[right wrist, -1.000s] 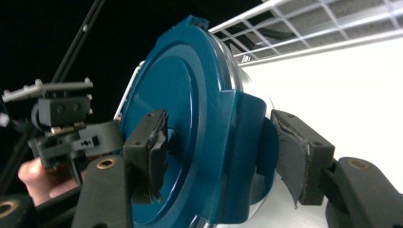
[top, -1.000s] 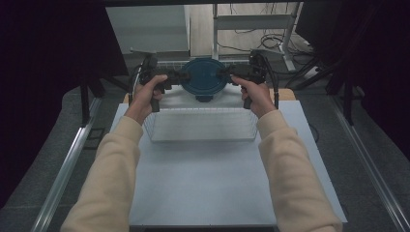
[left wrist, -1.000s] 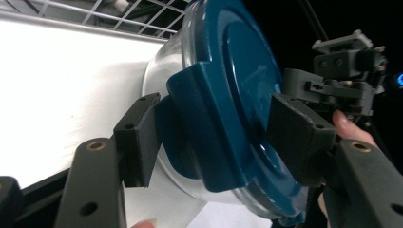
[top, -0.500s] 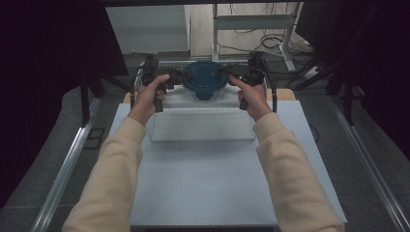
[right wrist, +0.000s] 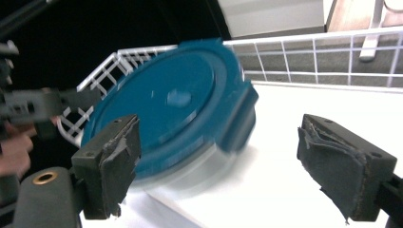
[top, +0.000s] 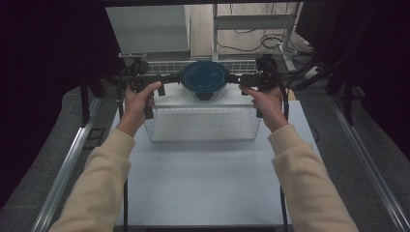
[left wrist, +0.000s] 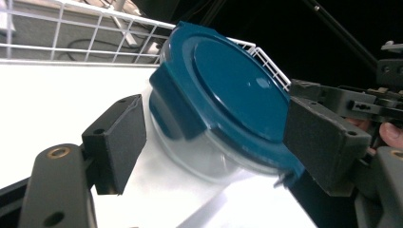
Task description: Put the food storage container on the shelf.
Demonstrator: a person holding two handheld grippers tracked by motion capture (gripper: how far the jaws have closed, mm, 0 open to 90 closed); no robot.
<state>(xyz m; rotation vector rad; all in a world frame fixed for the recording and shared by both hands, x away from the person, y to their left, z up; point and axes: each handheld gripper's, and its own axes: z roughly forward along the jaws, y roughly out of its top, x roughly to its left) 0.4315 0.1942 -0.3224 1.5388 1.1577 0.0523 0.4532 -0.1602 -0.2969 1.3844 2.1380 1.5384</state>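
Pale grey counter [top: 203, 183] carries a white wire basket [top: 203, 123] at its far end, and on the white shelf behind that basket sits your round clear container with a dark blue clip lid [top: 205, 79]. It lies squarely between your two hands: to the right of your left gripper [top: 167, 87] and to the left of your right gripper [top: 236, 79], both about equally near. Each gripper stands wide open with nothing clamped; in the left gripper view one pad [left wrist: 325, 140] looks to be at the lid's rim. Closing in evenly from both sides seems the move.
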